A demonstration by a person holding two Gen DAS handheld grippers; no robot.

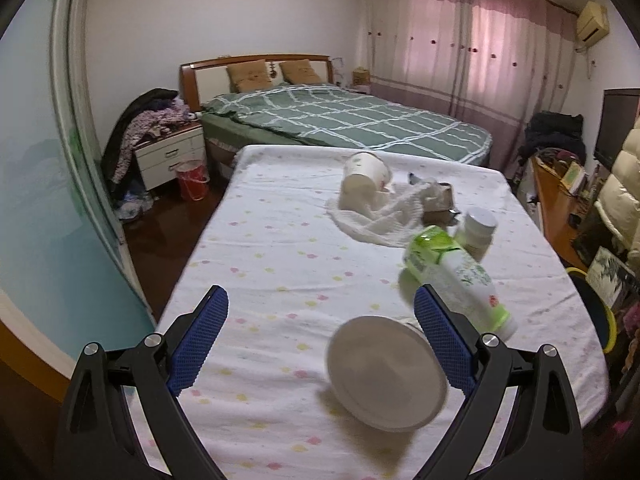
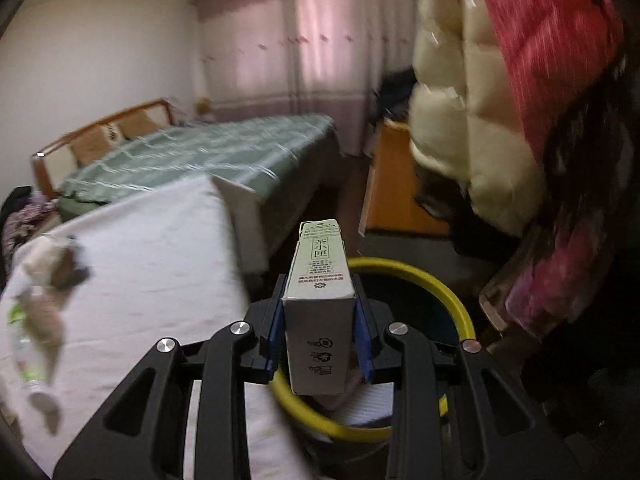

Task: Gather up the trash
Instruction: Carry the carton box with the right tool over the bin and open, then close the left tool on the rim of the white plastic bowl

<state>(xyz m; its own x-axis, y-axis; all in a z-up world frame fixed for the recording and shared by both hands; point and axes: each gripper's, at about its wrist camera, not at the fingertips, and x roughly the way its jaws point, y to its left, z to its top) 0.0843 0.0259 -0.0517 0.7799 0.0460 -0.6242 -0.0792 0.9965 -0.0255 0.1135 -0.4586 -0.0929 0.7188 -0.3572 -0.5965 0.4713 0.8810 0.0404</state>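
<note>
My right gripper [image 2: 319, 312] is shut on a grey drink carton [image 2: 319, 300], held over a dark bin with a yellow rim [image 2: 452, 292] beside the table. My left gripper [image 1: 320, 312] stands open above the white cloth-covered table [image 1: 260, 240]. A white paper cup [image 1: 386, 372] lies on its side between the blue pads, closer to the right pad and not pressed by either. A green-and-white plastic bottle [image 1: 460, 276] lies just beyond the right finger. Further off are a small white jar [image 1: 478, 228], a tipped white cup [image 1: 364, 180] and crumpled tissue [image 1: 384, 216].
A green-quilted bed [image 1: 340, 120] stands beyond the table, with a nightstand [image 1: 172, 156] and a red bucket [image 1: 194, 178] on the left. A wooden desk [image 1: 556, 200] and hanging jackets [image 2: 472, 120] crowd the right side. The bin's yellow rim [image 1: 604, 316] shows at the table's right edge.
</note>
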